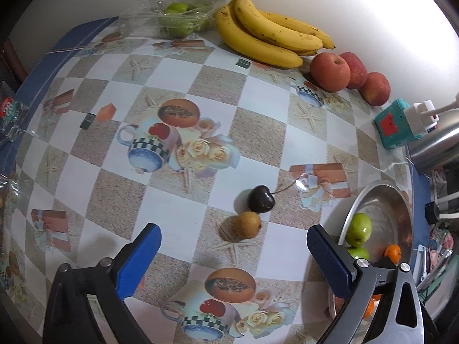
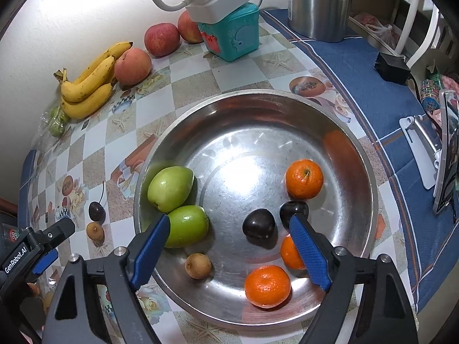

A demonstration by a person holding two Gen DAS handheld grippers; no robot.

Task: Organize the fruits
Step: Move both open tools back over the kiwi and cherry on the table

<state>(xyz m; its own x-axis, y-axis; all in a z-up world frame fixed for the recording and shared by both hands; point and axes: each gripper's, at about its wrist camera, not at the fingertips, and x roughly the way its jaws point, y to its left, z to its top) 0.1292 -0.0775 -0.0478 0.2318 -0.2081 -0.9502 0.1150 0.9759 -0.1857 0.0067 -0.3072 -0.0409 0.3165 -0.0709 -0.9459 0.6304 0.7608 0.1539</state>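
the left gripper (image 1: 233, 253), jaws spread wide and empty, hangs over the patterned table (image 1: 218, 91) with a small brown fruit (image 1: 247, 225) just ahead between its blue pads and a dark cherry (image 1: 260, 198) touching that fruit on the far side (stem trailing right). the right gripper (image 2: 229, 236), also spread and holding nothing, hovers over the steel bowl (image 2: 364, 154), so the left hand looks nearer the two loose fruits.
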